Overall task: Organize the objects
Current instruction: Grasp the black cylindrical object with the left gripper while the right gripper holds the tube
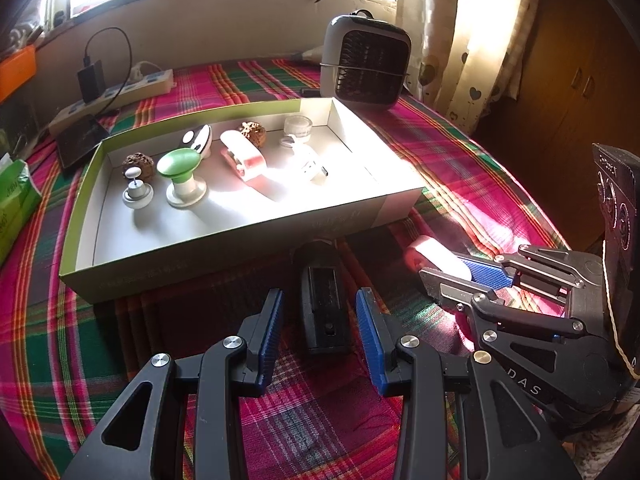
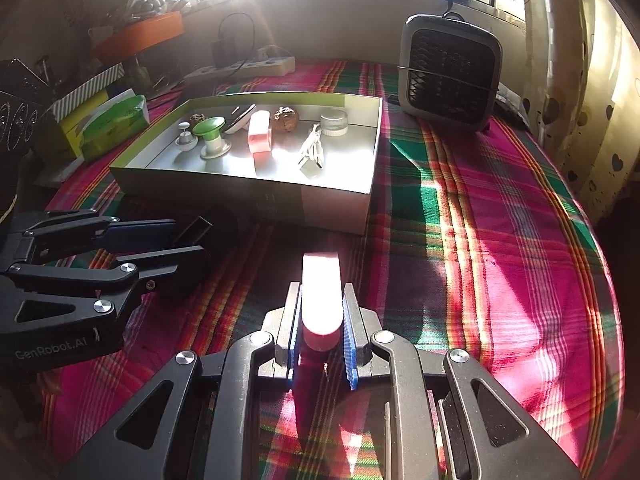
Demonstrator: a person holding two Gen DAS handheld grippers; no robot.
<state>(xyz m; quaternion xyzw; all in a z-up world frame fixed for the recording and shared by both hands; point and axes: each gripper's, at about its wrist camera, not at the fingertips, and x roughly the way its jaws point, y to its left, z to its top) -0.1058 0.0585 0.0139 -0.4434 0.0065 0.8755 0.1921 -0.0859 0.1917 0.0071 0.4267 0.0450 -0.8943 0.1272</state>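
An open cardboard box (image 1: 240,236) (image 2: 340,208) lies on the plaid cloth and holds several small items: a green-topped stand (image 1: 180,172), a pink and white case (image 1: 244,156), walnuts, a glass jar (image 1: 298,126), a white cable adapter (image 1: 312,164). My left gripper (image 1: 320,328) is open, its fingers either side of a black rectangular device (image 1: 322,308) lying in front of the box. My right gripper (image 2: 322,340) is shut on a pink and white oblong case (image 2: 321,296) (image 1: 436,258), right of the black device. The left gripper also shows in the right wrist view (image 2: 188,240).
A grey mini fan or cooler (image 1: 366,62) (image 2: 450,74) stands behind the box at the right. A power strip with a charger (image 1: 116,88), a dark tablet (image 1: 82,138) and a green tissue pack (image 1: 14,200) lie to the left. Curtains (image 1: 472,40) hang at the right.
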